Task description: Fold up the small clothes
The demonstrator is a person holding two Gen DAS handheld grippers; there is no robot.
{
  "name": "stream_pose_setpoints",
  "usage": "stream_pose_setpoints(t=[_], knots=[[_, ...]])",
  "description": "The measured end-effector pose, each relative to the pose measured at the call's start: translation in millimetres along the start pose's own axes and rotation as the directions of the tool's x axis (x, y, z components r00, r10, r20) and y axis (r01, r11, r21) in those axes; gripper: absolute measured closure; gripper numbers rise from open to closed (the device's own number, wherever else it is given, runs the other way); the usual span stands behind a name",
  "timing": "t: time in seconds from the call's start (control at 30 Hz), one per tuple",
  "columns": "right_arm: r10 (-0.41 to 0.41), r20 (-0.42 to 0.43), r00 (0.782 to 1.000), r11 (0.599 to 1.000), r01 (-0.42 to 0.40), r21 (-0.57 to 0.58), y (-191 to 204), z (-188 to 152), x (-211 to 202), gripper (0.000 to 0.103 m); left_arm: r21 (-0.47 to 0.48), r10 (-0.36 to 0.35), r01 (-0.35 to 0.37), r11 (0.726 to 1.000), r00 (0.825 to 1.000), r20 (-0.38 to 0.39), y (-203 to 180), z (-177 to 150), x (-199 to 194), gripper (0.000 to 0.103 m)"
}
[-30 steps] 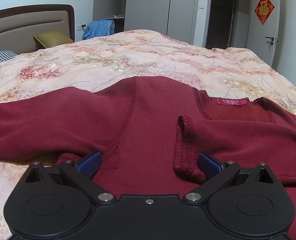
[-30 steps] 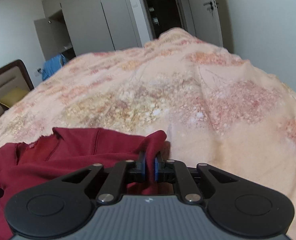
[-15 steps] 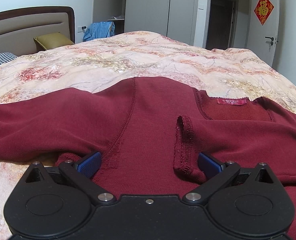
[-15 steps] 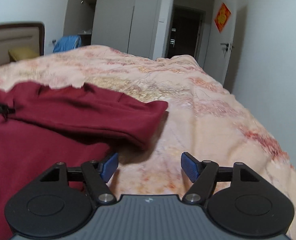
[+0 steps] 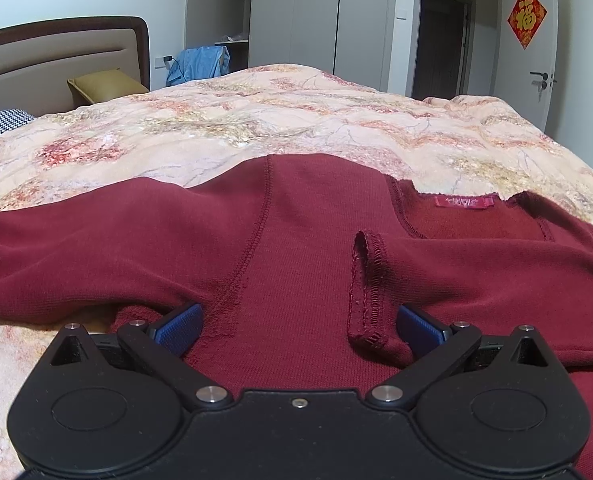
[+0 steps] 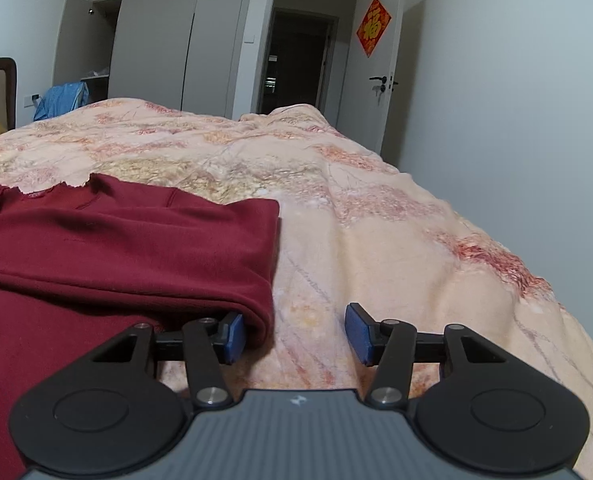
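With both the left gripper (image 5: 296, 320) and right gripper (image 6: 294, 334) fingers wide and holding nothing, though the right ones have just been narrowing beside the folded sleeve (image 6: 144, 256), the red sweater (image 5: 296, 248) could bunch or unfold on the soft bed (image 6: 376, 220) if snagged.

A red diamond sign (image 5: 527, 17) hangs on the door (image 5: 536, 60) at the upper right of the left wrist view, bearing one large gold character, 福. The same sign (image 6: 373, 27) shows right of centre at the top of the right wrist view (smaller there, the character only roughly legible). A pink label (image 5: 463, 201) sits inside the neck of the sweater (image 5: 296, 248), right of centre; its pale print is too small to read.
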State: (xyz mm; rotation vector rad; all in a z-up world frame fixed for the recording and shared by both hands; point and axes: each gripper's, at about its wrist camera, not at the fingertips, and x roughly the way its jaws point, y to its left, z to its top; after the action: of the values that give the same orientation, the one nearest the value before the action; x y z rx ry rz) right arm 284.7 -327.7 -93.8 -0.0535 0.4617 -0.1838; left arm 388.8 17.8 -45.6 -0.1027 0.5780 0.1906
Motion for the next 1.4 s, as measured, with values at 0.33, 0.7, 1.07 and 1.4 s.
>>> stream_pose_setpoints(t=[0.33, 0.7, 1.07, 1.4], knots=[[0.182, 0.033, 0.983, 0.983, -0.182, 0.015, -14.3, 5.5, -74.5, 0.000, -0.202, -0.149, 0.148, 0.968, 0.989, 0.013, 90.2, 9.6, -86.4, 0.000], [0.465, 0.063, 0.883, 0.885, -0.466, 0.013, 36.8, 1.5, -133.6, 0.000, -0.383, 0.311, -0.292, 0.876, 0.950, -0.012, 305.4, -3.4, -89.4, 0.000], [0.491, -0.014, 0.871, 0.871, -0.491, -0.026, 93.1, -14.8, -133.6, 0.000, -0.682, 0.363, -0.224, 0.697, 0.930, 0.065, 376.1, 12.1, -67.5, 0.069], [0.482, -0.028, 0.876, 0.876, -0.481, 0.040, 79.8, -23.4, -128.9, 0.000, -0.642, 0.372, -0.132, 0.755, 0.892, 0.255, 361.6, 43.6, -101.5, 0.096]])
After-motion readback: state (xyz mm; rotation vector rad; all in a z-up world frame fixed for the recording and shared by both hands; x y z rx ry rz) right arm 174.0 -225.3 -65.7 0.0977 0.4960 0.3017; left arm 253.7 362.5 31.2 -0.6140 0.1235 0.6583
